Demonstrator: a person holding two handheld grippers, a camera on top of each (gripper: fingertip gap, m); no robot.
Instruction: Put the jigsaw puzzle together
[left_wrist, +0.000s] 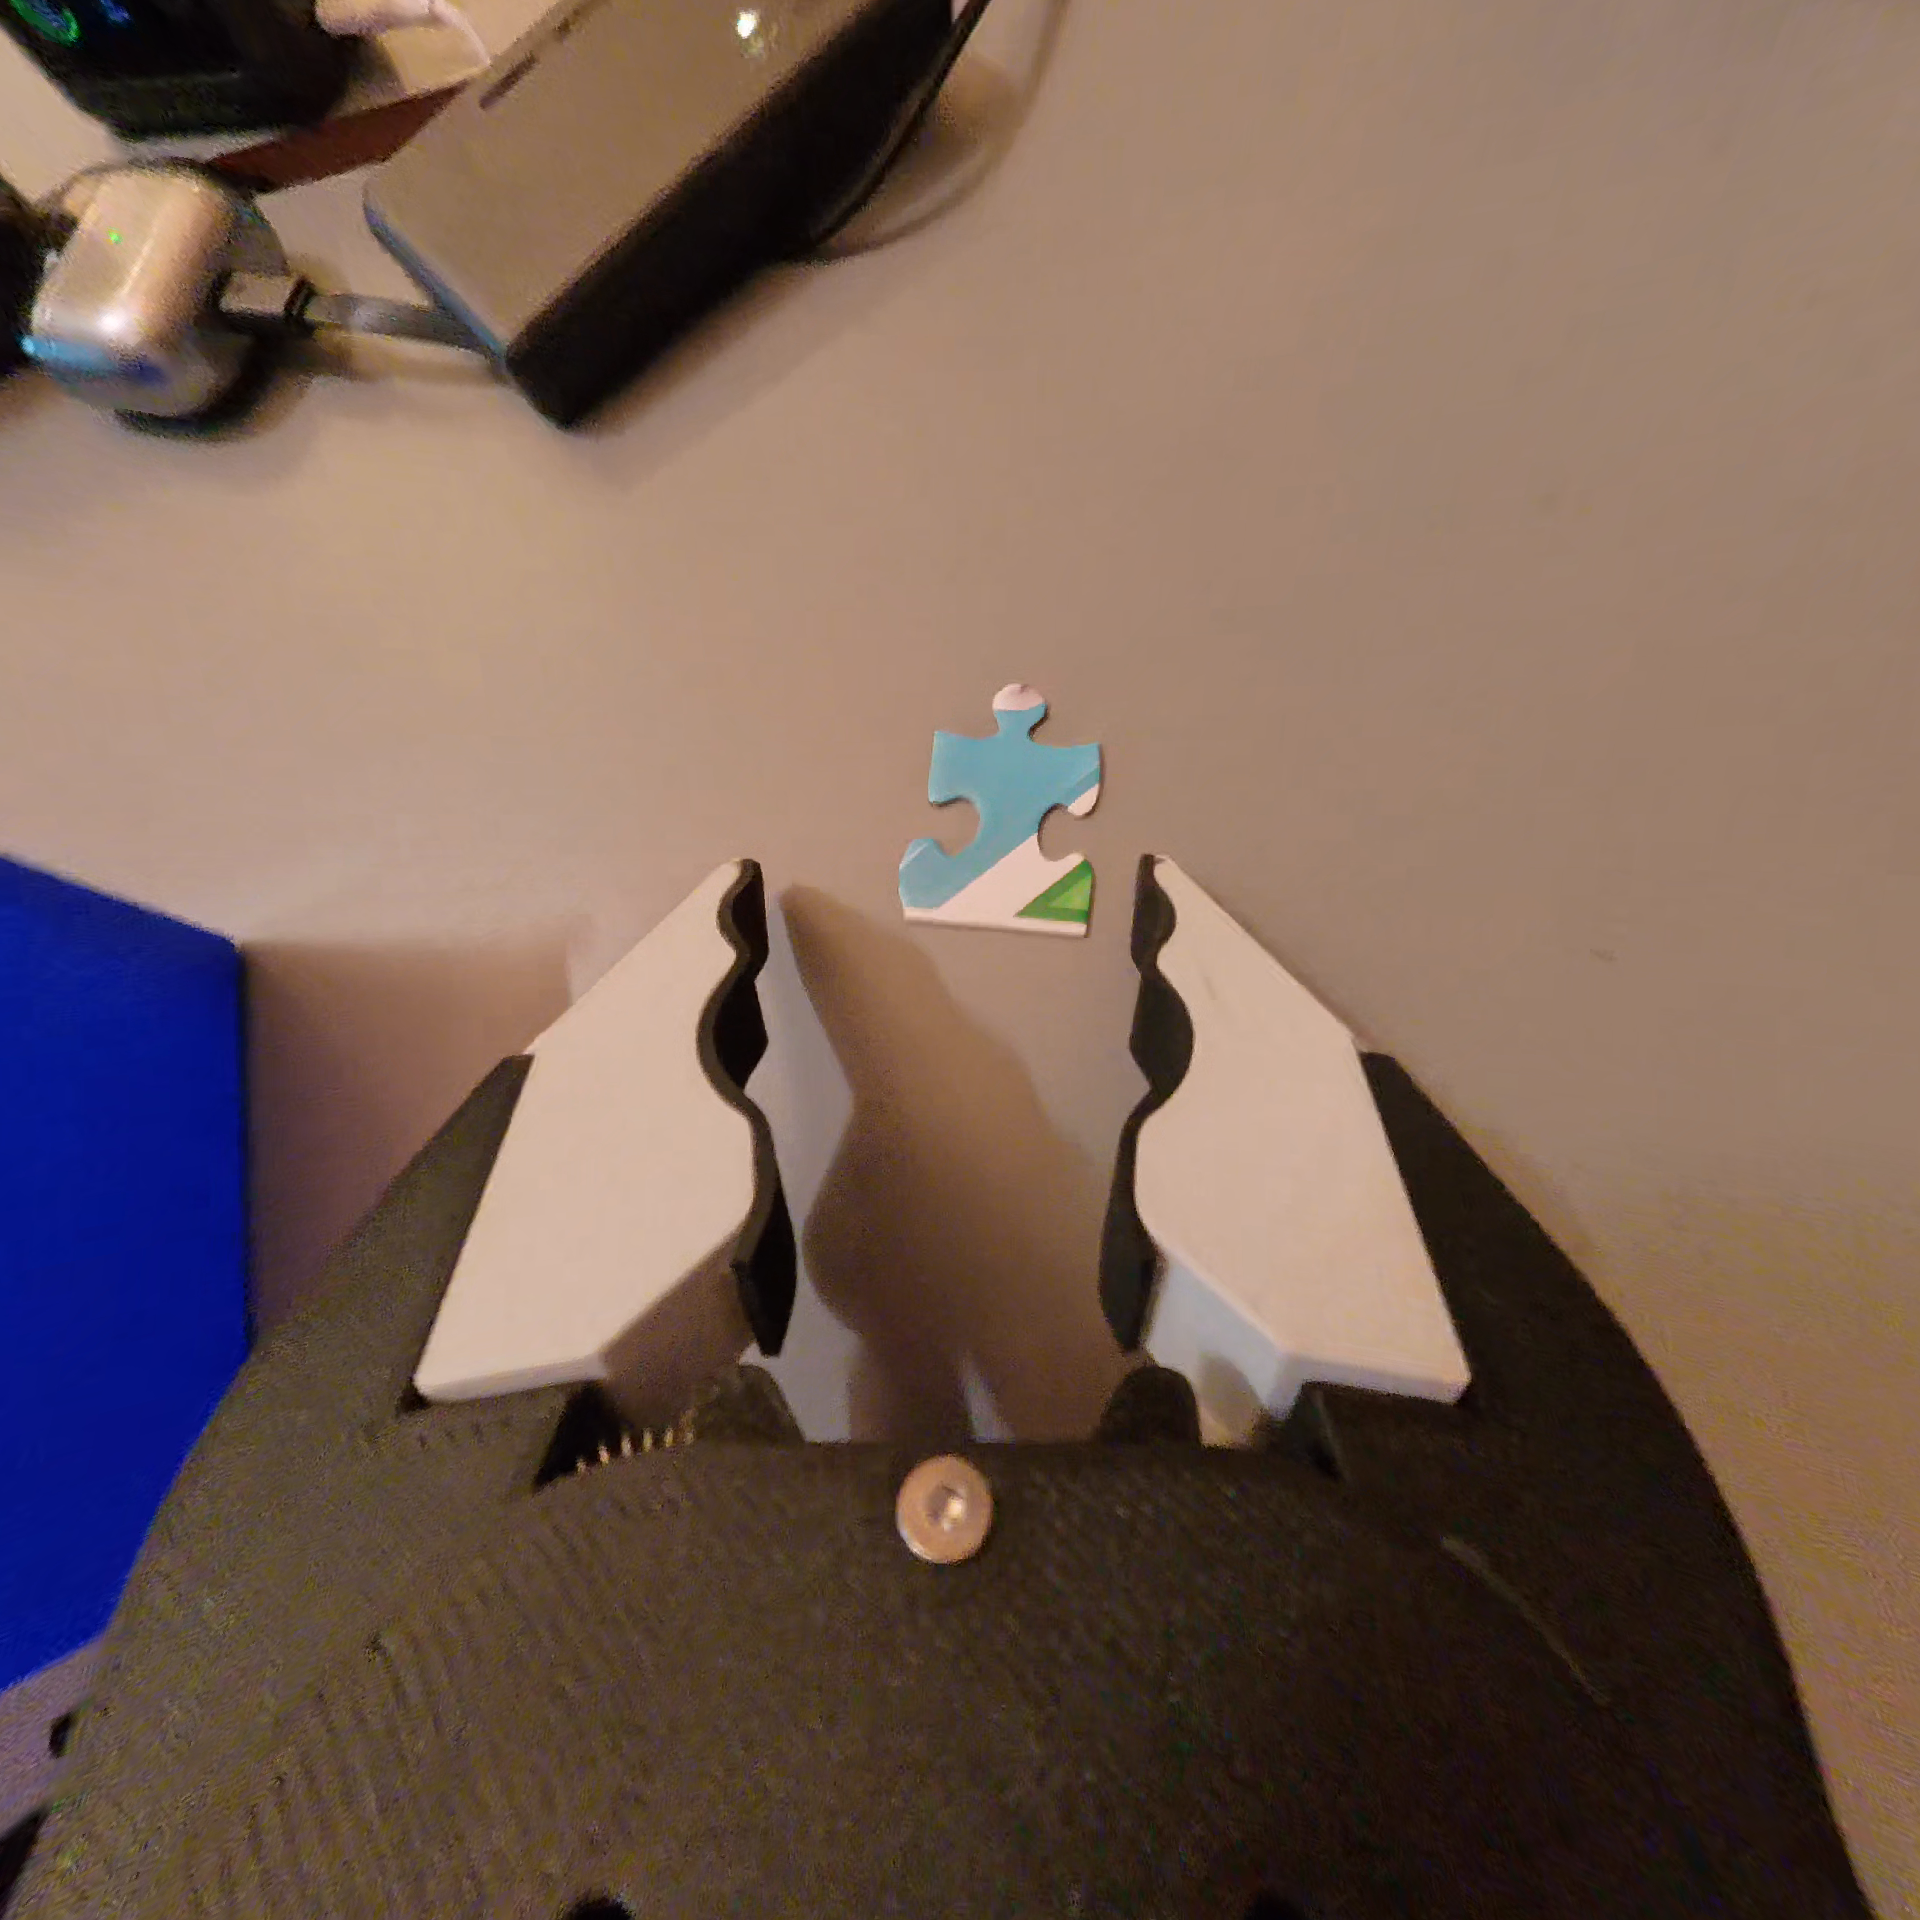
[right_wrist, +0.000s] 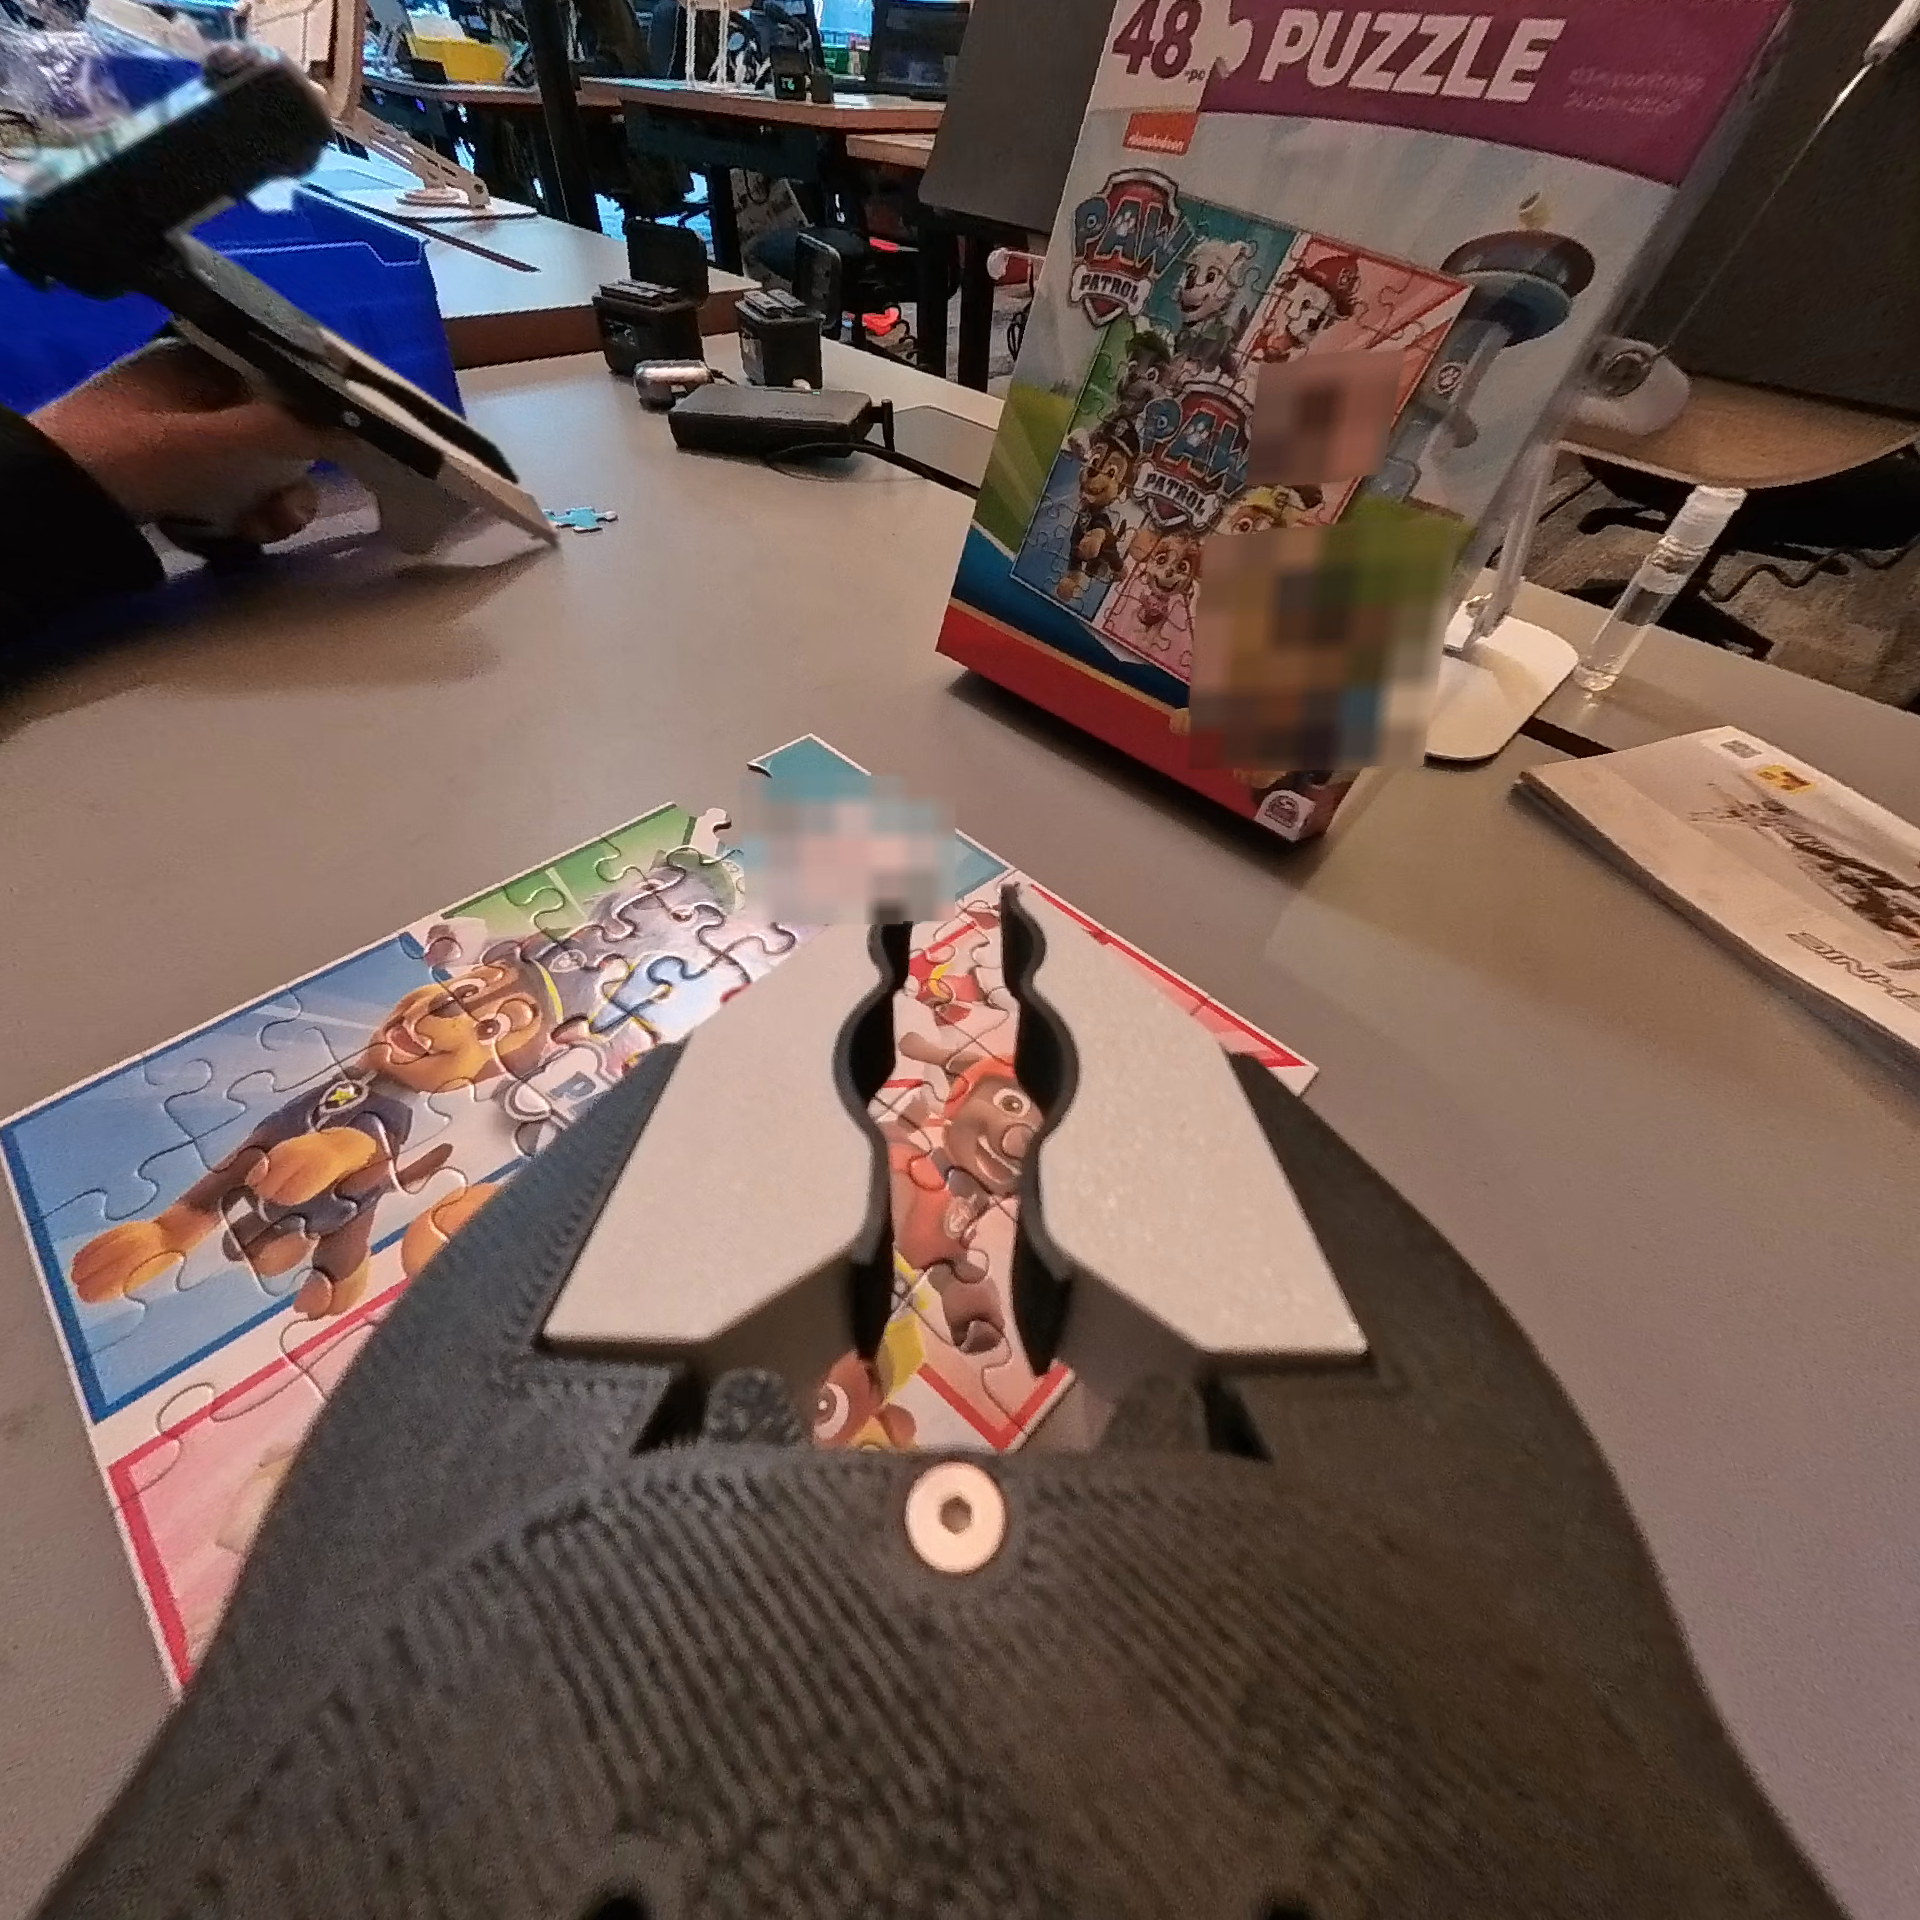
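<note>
The left hand-held gripper is wide open and holds nothing. A small blue, white and green cardboard puzzle piece lies flat on the grey counter, just past its fingertips. The right hand-held gripper is a little open and empty, above the nearly finished colourful cartoon puzzle.

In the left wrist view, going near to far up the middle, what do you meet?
Left gripper, fingers apart and nothing between them → loose puzzle piece lying flat on the table → dark box-shaped device at the far left.
</note>
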